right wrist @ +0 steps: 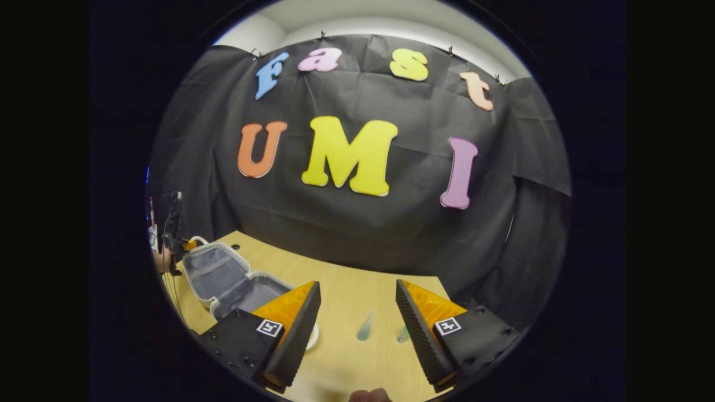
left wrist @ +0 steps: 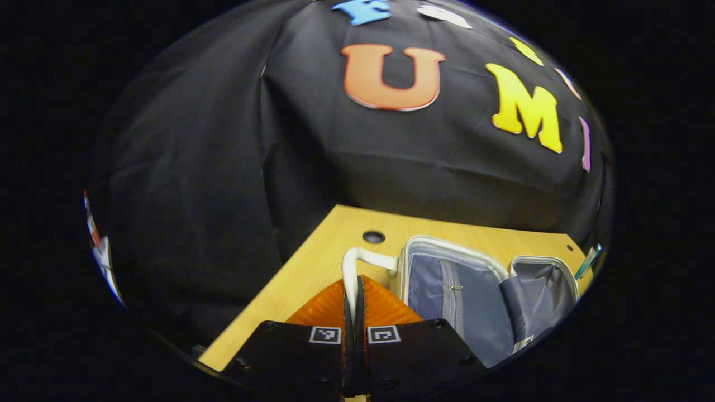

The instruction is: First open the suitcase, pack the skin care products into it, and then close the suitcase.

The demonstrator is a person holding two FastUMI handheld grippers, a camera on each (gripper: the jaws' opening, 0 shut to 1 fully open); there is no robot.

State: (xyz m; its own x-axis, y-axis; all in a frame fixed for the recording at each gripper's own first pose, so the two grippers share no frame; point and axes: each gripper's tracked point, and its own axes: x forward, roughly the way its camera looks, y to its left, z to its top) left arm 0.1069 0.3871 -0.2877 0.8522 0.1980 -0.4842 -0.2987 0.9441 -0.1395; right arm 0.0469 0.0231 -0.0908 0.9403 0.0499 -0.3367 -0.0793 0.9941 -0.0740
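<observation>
I am pinching the stiff white handle (left wrist: 357, 268) of the open suitcase (left wrist: 458, 296) with my left tongs (left wrist: 354, 312), while my right tongs (right wrist: 357, 304), spread wide, are hovering over two small, probably light, slippery tubes (right wrist: 366, 326) lying on the counter (right wrist: 346, 290), best gripped mid-body.

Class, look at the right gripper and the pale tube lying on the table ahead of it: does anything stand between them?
Nothing visible does. The right gripper is open, and the pale tube lies on bare table between its fingers. A second tube lies beside the right finger, not in the path.
</observation>
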